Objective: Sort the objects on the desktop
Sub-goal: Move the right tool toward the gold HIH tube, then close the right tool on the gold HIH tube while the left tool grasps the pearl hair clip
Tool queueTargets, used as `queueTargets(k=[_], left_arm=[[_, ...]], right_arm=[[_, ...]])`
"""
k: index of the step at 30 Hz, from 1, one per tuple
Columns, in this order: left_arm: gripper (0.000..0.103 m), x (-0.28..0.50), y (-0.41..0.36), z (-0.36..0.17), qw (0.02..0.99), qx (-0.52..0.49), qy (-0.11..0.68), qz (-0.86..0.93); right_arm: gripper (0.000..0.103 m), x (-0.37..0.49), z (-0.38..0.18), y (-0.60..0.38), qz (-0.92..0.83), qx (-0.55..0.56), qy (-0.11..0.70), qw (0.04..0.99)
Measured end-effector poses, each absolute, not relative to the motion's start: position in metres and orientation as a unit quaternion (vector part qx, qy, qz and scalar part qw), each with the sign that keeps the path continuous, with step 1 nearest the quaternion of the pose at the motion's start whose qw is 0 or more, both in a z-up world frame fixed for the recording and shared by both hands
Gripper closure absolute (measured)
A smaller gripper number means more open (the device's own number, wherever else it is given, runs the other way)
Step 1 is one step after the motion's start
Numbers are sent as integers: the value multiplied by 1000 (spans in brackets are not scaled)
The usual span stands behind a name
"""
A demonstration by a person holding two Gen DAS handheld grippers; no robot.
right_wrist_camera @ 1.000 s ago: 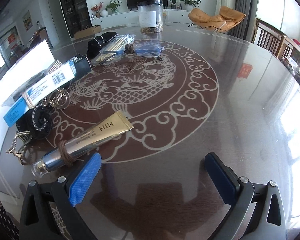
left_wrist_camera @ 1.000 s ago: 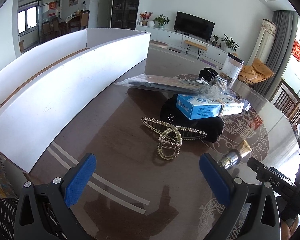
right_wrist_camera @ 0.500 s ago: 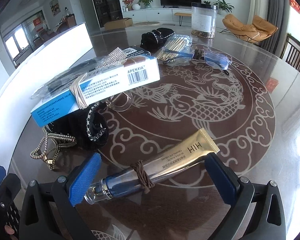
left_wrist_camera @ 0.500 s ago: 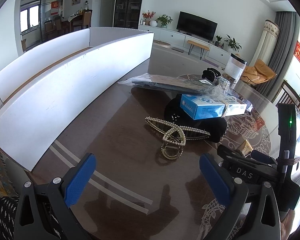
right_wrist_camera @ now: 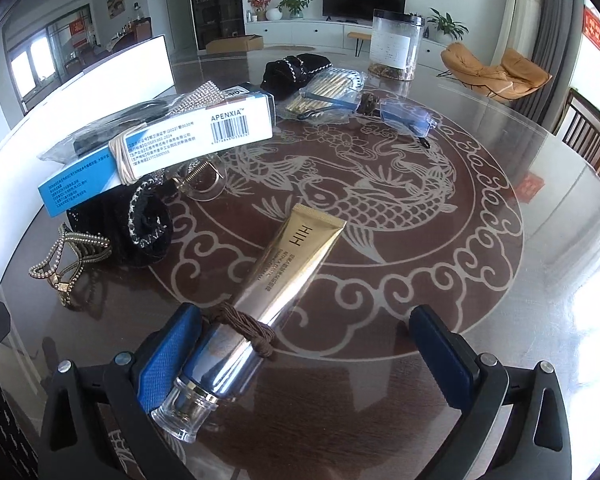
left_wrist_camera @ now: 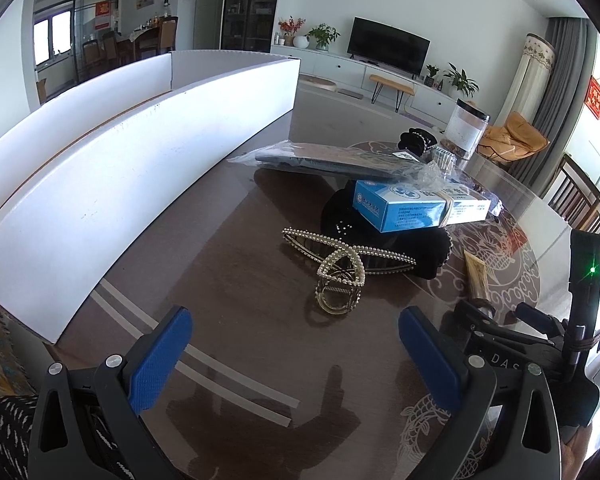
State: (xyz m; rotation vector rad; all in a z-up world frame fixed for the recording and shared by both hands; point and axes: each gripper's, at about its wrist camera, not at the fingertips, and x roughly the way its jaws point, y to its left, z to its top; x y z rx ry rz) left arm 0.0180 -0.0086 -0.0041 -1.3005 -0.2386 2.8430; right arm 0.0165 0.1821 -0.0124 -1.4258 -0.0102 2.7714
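Observation:
A gold cosmetic tube [right_wrist_camera: 276,280] with a brown hair tie [right_wrist_camera: 248,326] around it lies on the round table, its clear cap between the fingers of my open right gripper [right_wrist_camera: 308,356], close to the left pad. The tube also shows in the left wrist view [left_wrist_camera: 476,276]. My left gripper [left_wrist_camera: 296,356] is open and empty, just short of a pearl hair claw [left_wrist_camera: 340,276]. A blue and white box [left_wrist_camera: 416,208] rests on a black velvet item [left_wrist_camera: 420,248]. The claw shows in the right wrist view too [right_wrist_camera: 64,264].
A long white cardboard tray [left_wrist_camera: 140,160] stands along the left. A bagged dark item [left_wrist_camera: 332,160], glasses [right_wrist_camera: 404,116], a bag of gold sticks [right_wrist_camera: 328,88], a black scrunchie [right_wrist_camera: 296,68] and a clear jar [right_wrist_camera: 396,48] lie further back. The right gripper's body [left_wrist_camera: 540,336] sits beside my left.
My right gripper has swung left and moved forward until the gold tube's cap lies between its fingers. The left gripper has barely moved.

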Motion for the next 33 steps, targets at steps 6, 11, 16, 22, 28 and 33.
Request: queueTargets(k=[6, 11, 16, 22, 28, 33], left_arm=[[0, 19, -7, -4, 4, -415, -73, 907], [0, 18, -5, -5, 5, -419, -70, 905], [0, 17, -3, -6, 6, -421, -67, 905], [0, 14, -12, -10, 8, -433, -96, 896], [0, 8, -17, -17, 8, -450, -111, 886], [0, -12, -2, -26, 4, -467, -73, 881]], right_arm=[[0, 22, -12, 202, 889, -457, 0, 19], [0, 26, -11, 213, 889, -456, 4, 25], [0, 26, -11, 213, 889, -456, 5, 25], [0, 26, -11, 214, 889, -456, 5, 25], [0, 26, -11, 214, 889, -456, 5, 25], [0, 26, -11, 214, 889, -456, 5, 25]])
